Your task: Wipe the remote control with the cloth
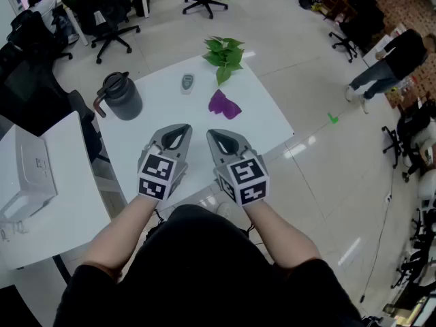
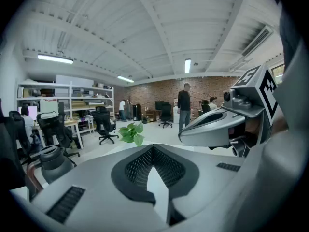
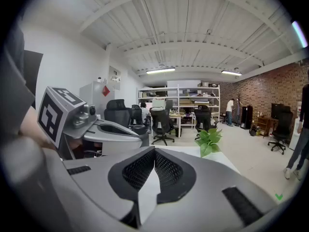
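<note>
A small grey remote control lies near the far edge of the white table. A crumpled purple cloth rests to its right, closer to me. My left gripper hovers over the near part of the table, shut and empty. My right gripper sits beside it, shut with nothing in it, a short way before the cloth. In the left gripper view the tips meet; the right gripper shows alongside. The right gripper view shows closed tips and the left gripper. Neither gripper view shows the remote or cloth.
A dark grey jug stands at the table's left. A green leafy plant sits at the far edge. A white desk with a white box lies to the left. Office chairs and a person stand around the room.
</note>
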The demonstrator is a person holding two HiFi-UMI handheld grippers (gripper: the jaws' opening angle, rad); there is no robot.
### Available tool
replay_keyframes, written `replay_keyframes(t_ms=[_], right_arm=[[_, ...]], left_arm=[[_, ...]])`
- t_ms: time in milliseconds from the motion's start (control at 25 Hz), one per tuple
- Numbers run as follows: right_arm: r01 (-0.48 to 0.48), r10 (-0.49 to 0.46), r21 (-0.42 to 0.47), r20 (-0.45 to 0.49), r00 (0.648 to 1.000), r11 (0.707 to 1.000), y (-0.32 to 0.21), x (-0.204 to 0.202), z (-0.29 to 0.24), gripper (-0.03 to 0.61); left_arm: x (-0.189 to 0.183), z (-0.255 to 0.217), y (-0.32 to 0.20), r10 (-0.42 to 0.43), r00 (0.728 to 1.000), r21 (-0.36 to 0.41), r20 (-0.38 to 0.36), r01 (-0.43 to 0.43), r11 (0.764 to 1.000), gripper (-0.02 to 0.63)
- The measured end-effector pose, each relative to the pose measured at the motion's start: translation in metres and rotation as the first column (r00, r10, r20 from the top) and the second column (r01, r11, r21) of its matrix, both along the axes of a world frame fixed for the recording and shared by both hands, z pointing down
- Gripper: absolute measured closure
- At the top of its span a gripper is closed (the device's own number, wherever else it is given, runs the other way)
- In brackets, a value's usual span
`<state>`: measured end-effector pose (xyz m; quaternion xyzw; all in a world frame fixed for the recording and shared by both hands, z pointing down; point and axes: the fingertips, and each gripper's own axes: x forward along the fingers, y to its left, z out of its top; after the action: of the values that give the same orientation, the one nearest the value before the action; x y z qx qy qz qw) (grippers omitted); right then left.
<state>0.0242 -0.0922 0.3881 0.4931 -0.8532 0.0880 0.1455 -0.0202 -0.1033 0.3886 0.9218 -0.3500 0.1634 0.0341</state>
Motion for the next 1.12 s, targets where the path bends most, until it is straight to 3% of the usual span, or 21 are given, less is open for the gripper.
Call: replay_keyframes(t_ms=[360,600,840,1000,1120], right_arm=[[-0.045,0.045,-0.013,0.007,0.999,0.999,0.002,-0.047,0.002,0.561],[-0.069,0.069,-0.044,-0.003,0.998,0.997,0.001,-0.061,0.012,0.561],[-0.047,0.046,-0.091,-0.012,0.999,0.995,-0.017,-0.054,0.032,0.561],[-0.02,0.019,-0.114,-0.014,1.0,0.993,-0.044,-0.037,0.047,0.563],[0.021,-0.022,-0.144,-0.007,1.0,0.989,-0.068,-0.021,0.06,0.563]], left_arm=[[-0.048,0.01,-0.012,0.021,1.0,-0.043,-0.017,-0.021,0.999,0.611],[-0.06,0.02,-0.023,0.022,0.999,-0.085,-0.031,-0.025,0.996,0.611],[-0.061,0.043,-0.056,-0.049,0.999,-0.131,-0.016,0.046,0.99,0.602],[-0.045,0.056,-0.089,-0.095,0.995,-0.157,-0.008,0.093,0.983,0.57],[-0.032,0.073,-0.121,-0.162,0.987,-0.198,0.008,0.16,0.967,0.505]])
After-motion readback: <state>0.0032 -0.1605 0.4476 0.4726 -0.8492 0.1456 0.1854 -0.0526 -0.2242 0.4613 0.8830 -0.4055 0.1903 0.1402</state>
